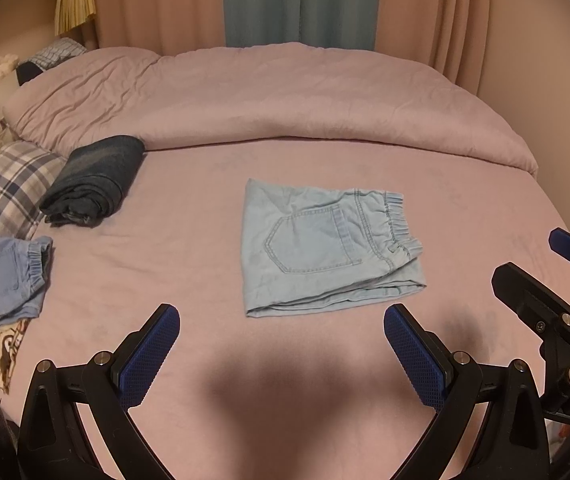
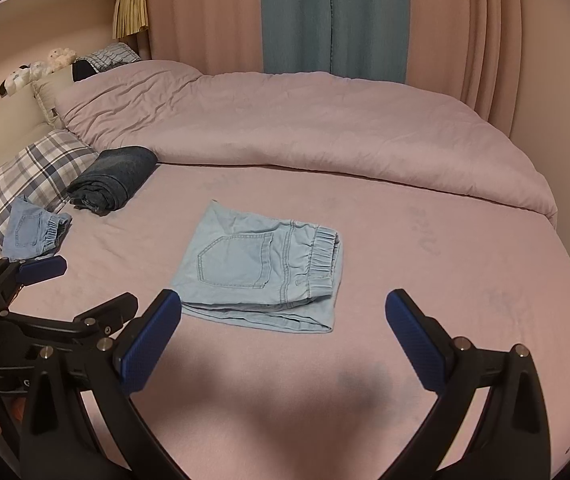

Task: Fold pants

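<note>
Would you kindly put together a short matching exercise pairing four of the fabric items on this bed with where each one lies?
Things:
1. light blue pants
2. dark denim bundle
3. small blue pants
4. pink duvet

Places:
A. bunched along the far side of the bed, below the curtains
B. folded flat in the middle of the sheet, ahead of both grippers
C. partly on the plaid pillow at the left edge
D. rolled up on the sheet, between the plaid pillow and the duvet's edge

Pairs: 1-B, 2-D, 3-C, 4-A
</note>
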